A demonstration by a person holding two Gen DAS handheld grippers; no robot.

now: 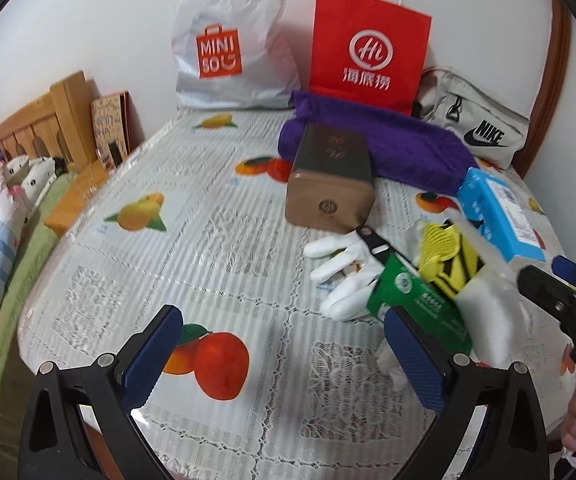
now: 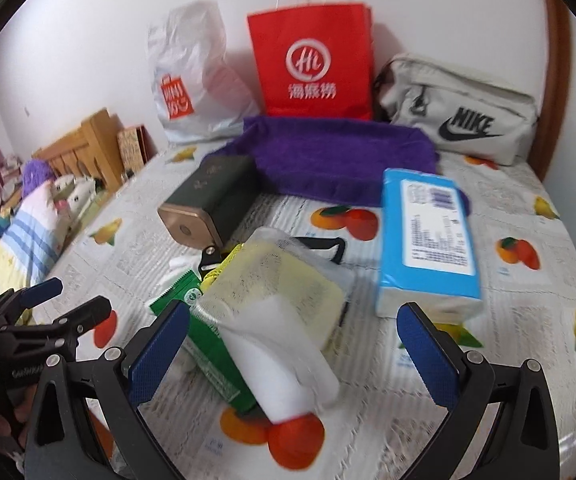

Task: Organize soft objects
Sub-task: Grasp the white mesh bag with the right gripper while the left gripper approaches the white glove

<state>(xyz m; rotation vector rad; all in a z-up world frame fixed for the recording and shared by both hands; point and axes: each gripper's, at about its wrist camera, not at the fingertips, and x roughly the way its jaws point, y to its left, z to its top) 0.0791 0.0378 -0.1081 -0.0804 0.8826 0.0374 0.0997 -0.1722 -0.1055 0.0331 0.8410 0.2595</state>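
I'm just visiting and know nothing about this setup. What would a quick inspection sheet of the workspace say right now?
Surface: lace tablecloth with fruit prints.
Job's things: white fabric glove; folded purple towel; blue tissue pack; pale yellow sponge in clear wrap.
Clutter: brown rectangular box; green packet.
Tongs: left tongs open; right tongs open, empty.
Cables: nothing seen.
Surroundings: red paper bag, white plastic bag, beige Nike pouch, bed alongside.

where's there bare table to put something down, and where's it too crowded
Free: the left half of the tablecloth, between the brown box, the white gloves and the table's left edge. Crowded: the right side, where gloves, green packet and blue tissue pack bunch before the purple towel.
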